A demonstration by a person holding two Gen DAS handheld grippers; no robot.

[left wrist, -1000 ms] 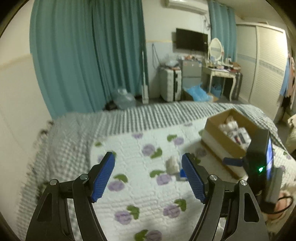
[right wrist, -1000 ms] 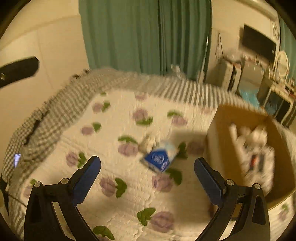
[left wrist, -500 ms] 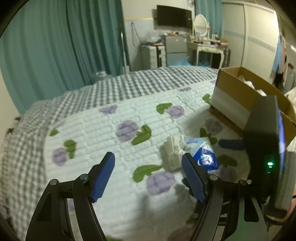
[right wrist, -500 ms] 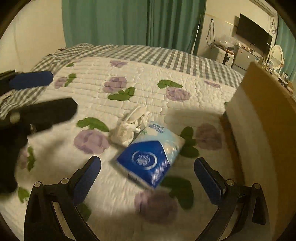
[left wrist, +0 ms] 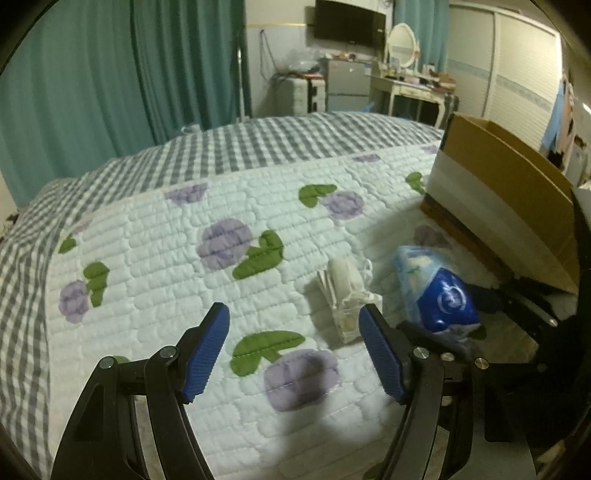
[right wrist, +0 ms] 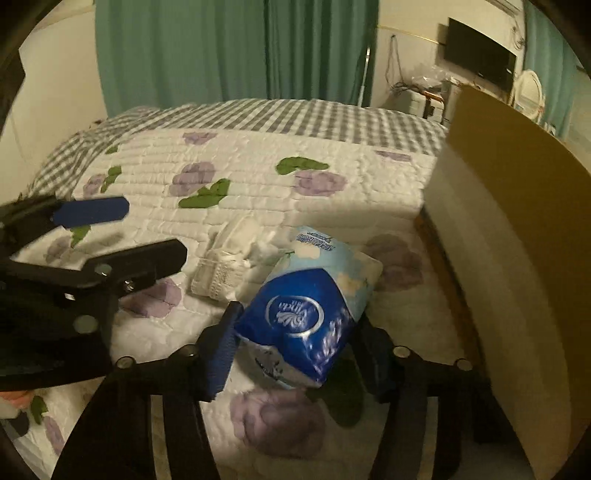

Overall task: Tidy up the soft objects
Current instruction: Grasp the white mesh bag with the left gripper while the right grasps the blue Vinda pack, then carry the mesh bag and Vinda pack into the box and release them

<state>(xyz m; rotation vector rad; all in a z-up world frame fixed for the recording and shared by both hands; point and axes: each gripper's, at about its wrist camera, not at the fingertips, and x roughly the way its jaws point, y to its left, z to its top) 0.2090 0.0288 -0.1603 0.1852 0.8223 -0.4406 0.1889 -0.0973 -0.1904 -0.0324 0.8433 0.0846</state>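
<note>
Blue tissue pack (right wrist: 306, 314) (right gripper (right wrist: 295, 354) clamped)

Left gripper (left wrist: 293, 350) and right gripper (right wrist: 297, 354): black frames, silver screws, fingers (left wrist: 207, 350) padded in ribbed blue.

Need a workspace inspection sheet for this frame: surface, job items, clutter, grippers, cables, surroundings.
Surface: floral quilt over a grey checked blanket, on a bed.
Job's things: blue tissue pack and white cloth bundle lie side by side on the quilt; cardboard box stands beyond them, contents hidden.
Clutter: nothing seen on the quilt.
Grippers: right gripper closed around the tissue pack; left gripper open, empty, right finger beside the bundle.
Cables: wires hang on the wall near the TV.
Surroundings: teal curtains, dressing table with mirror.
</note>
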